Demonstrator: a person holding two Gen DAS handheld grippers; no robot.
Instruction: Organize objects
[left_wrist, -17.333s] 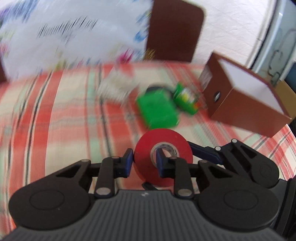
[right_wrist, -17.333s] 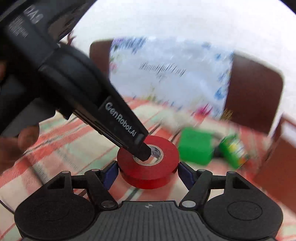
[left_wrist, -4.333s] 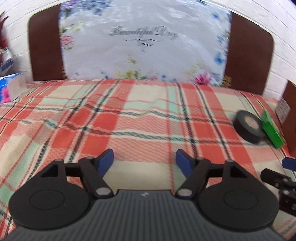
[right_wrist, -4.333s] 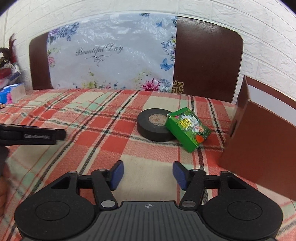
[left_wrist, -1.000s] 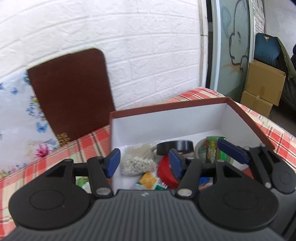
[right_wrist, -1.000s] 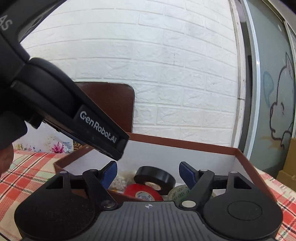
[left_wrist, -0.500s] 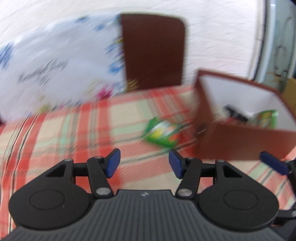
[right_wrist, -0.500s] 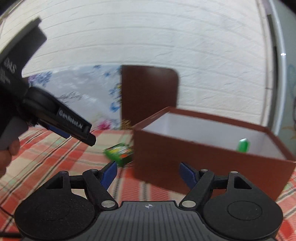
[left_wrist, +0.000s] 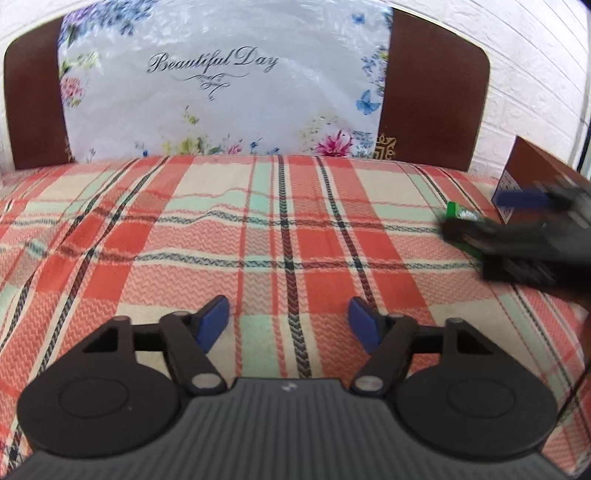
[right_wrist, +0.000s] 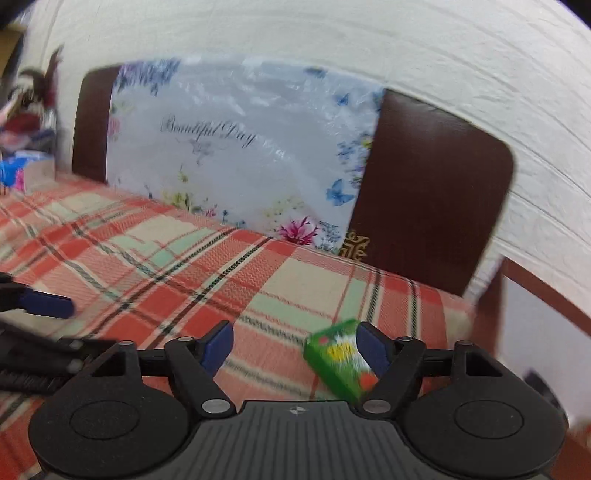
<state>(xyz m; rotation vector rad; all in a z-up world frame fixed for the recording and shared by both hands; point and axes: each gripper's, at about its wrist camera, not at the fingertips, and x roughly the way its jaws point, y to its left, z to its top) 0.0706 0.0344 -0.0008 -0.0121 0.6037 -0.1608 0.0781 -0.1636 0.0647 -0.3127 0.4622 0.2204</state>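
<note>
A small green carton (right_wrist: 338, 360) lies on the plaid cloth (left_wrist: 258, 236), just ahead of my right gripper (right_wrist: 293, 345) and close to its right finger. That gripper is open and empty. The carton also shows at the far right of the left wrist view (left_wrist: 461, 214), partly hidden by the blurred right gripper (left_wrist: 517, 221). My left gripper (left_wrist: 288, 321) is open and empty over bare cloth. The brown box (right_wrist: 535, 295) with a white inside stands at the right.
A brown headboard (left_wrist: 432, 92) with a white flowered plastic sheet (left_wrist: 221, 85) rises behind the cloth. A white brick wall (right_wrist: 369, 48) is behind it. Clutter (right_wrist: 22, 147) sits at the far left.
Both grippers have swung away from the box and back over the cloth. The right gripper has come down near the green carton. Both stay open.
</note>
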